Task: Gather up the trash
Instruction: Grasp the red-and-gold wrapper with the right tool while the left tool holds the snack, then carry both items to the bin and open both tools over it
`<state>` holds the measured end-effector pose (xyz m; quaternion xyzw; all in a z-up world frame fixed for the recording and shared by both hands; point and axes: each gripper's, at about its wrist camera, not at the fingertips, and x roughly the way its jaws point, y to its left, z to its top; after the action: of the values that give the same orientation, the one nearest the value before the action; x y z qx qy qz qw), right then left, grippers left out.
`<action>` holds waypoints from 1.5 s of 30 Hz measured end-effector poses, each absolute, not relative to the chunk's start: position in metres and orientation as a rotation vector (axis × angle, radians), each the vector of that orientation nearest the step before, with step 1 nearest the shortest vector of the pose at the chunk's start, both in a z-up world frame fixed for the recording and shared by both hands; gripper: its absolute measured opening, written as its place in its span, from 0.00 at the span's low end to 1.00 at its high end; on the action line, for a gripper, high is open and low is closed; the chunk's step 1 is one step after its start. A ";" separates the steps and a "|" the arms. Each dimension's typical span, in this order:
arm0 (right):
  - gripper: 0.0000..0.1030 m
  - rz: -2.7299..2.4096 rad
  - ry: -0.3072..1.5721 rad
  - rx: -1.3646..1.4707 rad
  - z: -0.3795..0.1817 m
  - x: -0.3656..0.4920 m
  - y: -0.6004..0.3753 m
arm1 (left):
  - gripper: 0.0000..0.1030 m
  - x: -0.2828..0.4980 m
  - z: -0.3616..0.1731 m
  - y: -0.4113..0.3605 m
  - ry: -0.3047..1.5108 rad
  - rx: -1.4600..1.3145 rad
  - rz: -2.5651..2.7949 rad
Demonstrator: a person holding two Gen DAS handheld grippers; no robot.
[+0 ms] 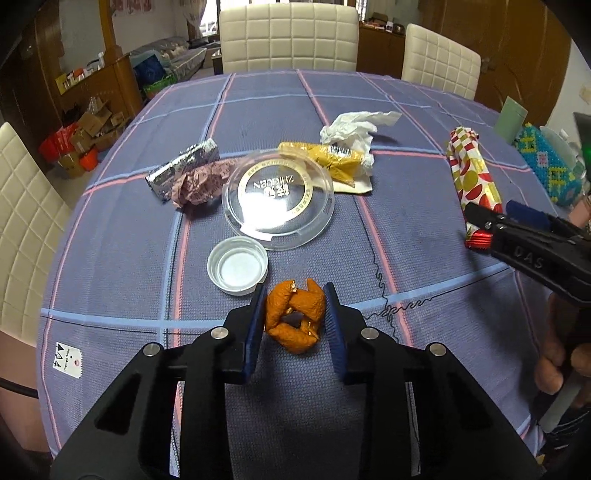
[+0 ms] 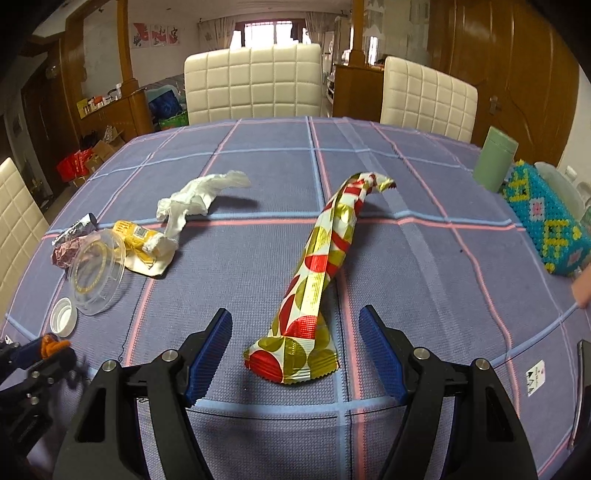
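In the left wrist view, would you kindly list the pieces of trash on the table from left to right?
Silver wrapper → pink crumpled paper → white cap → orange peel → white tissue → red-and-gold wrapper.

A home dining room: a table [image 2: 424, 266] under a checked purple cloth fills the frame's middle, cream quilted chairs [image 2: 255, 85] stand along the top, with wooden cabinets [image 2: 498, 66] upper right and a curtained window [image 2: 266, 33] top centre.

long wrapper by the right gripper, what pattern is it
The long wrapper has red and gold dots on white, clearest in the right wrist view.
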<state>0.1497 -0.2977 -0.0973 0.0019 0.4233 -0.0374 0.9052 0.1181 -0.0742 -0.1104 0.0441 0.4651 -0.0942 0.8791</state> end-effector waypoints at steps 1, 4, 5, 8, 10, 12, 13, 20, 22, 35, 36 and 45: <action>0.66 -0.074 0.883 0.014 -0.100 0.151 -0.299 | 0.31 0.117 -0.108 -0.075 0.962 0.094 -0.196; 0.55 -0.068 0.916 0.045 -0.107 0.153 -0.303 | 0.31 0.117 -0.106 -0.077 0.950 0.104 -0.192; 0.49 -0.067 0.929 0.055 -0.110 0.153 -0.305 | 0.31 0.117 -0.106 -0.078 0.948 0.106 -0.190; 0.34 -0.070 0.926 0.059 -0.112 0.152 -0.307 | 0.31 0.118 -0.106 -0.079 0.945 0.110 -0.185; 0.25 -0.065 0.923 0.051 -0.112 0.150 -0.306 | 0.31 0.118 -0.107 -0.078 0.949 0.109 -0.184; 0.23 -0.054 0.919 0.059 -0.112 0.148 -0.305 | 0.31 0.118 -0.106 -0.077 0.946 0.106 -0.179; 0.22 -0.045 0.918 0.053 -0.111 0.146 -0.302 | 0.31 0.118 -0.105 -0.075 0.942 0.105 -0.175; 0.22 0.047 0.896 -0.003 -0.101 0.139 -0.271 | 0.31 0.118 -0.101 -0.062 0.925 0.083 -0.146; 0.22 0.073 0.886 -0.024 -0.097 0.135 -0.260 | 0.31 0.118 -0.099 -0.058 0.919 0.076 -0.140; 0.22 0.156 0.864 -0.131 -0.084 0.126 -0.203 | 0.31 0.112 -0.088 -0.021 0.876 0.025 -0.098; 0.22 0.164 0.862 -0.141 -0.084 0.125 -0.197 | 0.31 0.111 -0.087 -0.017 0.871 0.021 -0.090; 0.22 0.241 0.858 -0.228 -0.080 0.125 -0.145 | 0.31 0.103 -0.081 0.029 0.835 -0.015 -0.017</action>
<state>0.1251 -0.1449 -0.0803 -0.1102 0.4142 0.1163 0.8960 0.1028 0.0291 -0.0809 -0.0073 0.4056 -0.0084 0.9140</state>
